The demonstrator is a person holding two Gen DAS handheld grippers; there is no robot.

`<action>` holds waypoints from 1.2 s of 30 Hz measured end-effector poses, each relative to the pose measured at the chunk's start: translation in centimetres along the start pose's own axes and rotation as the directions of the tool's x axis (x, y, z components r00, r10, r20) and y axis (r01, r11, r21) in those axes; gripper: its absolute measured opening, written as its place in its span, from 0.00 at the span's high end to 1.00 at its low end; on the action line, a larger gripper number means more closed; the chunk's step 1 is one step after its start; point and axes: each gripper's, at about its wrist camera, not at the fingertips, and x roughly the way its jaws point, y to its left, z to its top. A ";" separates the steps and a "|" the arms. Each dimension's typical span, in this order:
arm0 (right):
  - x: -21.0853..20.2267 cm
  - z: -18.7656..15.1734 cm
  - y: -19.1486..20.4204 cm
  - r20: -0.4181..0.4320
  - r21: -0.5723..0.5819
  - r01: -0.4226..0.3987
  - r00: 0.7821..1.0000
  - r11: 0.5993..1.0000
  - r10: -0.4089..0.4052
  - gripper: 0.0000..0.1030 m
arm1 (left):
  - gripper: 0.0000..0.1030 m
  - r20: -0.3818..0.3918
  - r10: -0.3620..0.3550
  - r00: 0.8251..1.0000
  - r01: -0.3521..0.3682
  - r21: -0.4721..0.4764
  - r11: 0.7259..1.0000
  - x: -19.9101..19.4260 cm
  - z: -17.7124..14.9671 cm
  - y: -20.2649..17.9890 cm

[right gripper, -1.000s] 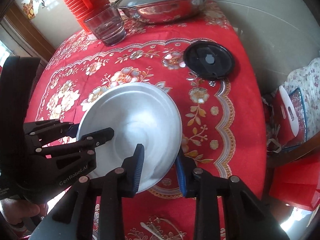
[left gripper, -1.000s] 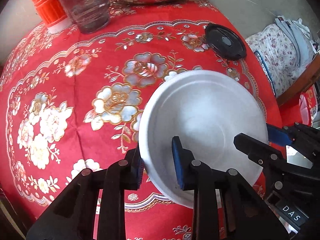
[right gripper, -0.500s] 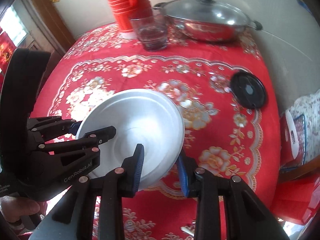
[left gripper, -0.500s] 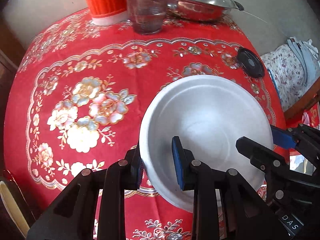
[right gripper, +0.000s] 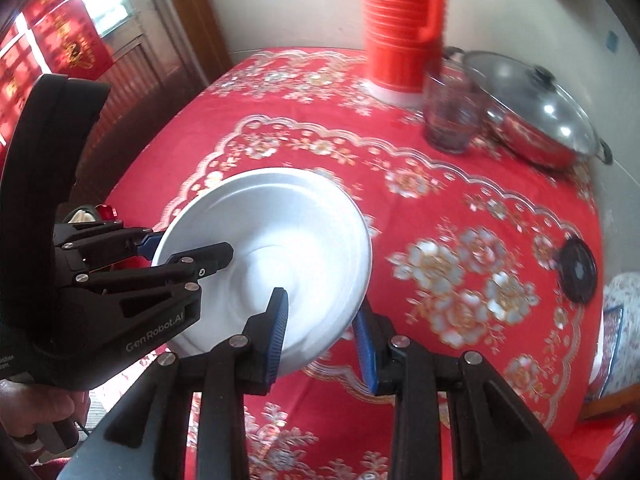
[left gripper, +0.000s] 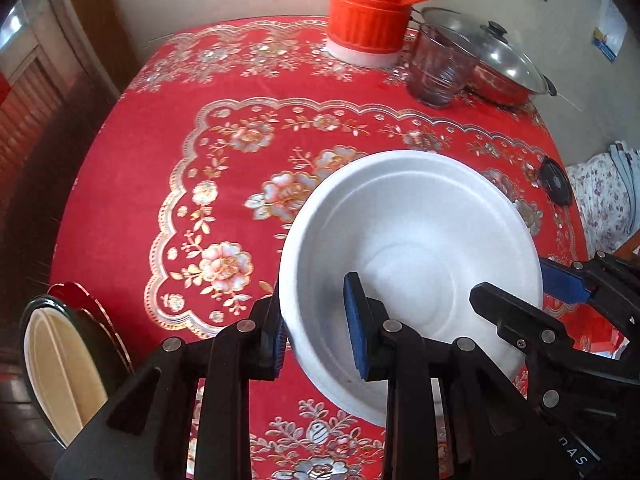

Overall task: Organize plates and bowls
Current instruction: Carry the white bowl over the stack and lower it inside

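Both the left gripper [left gripper: 316, 336] and right gripper [right gripper: 322, 340] pinch the round white bowl's [left gripper: 412, 248] smooth rim (opposite sides).

right gripper [right gripper: 322, 330] clamps white bowl [right gripper: 276, 248] rim | left gripper [right gripper: 184, 246] grips opposite rim | above red tablecloth [right gripper: 460, 240]

The views show one white bowl [left gripper: 412, 248] and two grippers, the left gripper [left gripper: 316, 336] and the right gripper [right gripper: 320, 336]. On the table stand one orange ribbed thermos jug [left gripper: 372, 4], one clear drinking glass [left gripper: 440, 68], one steel pan with a glass lid [left gripper: 504, 68] and one black round lid [left gripper: 554, 182]. One red floral tablecloth [left gripper: 168, 152] covers the table.
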 end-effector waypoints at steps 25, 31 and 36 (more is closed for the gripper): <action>1.6 5.2 17.9 -0.010 -0.368 -0.172 0.983 0.914 0.181 0.68 | 0.75 0.044 0.176 0.983 -0.153 -0.320 0.935 -7.4 -6.1 17.3; 2.9 5.0 21.5 -0.051 -0.430 -0.217 0.975 0.876 0.216 0.67 | 0.75 0.016 0.208 0.978 -0.185 -0.389 0.902 -7.8 -8.4 20.4; 3.7 4.5 23.8 -0.082 -0.468 -0.241 0.970 0.850 0.229 0.66 | 0.75 -0.007 0.223 0.975 -0.204 -0.428 0.880 -7.8 -10.2 22.2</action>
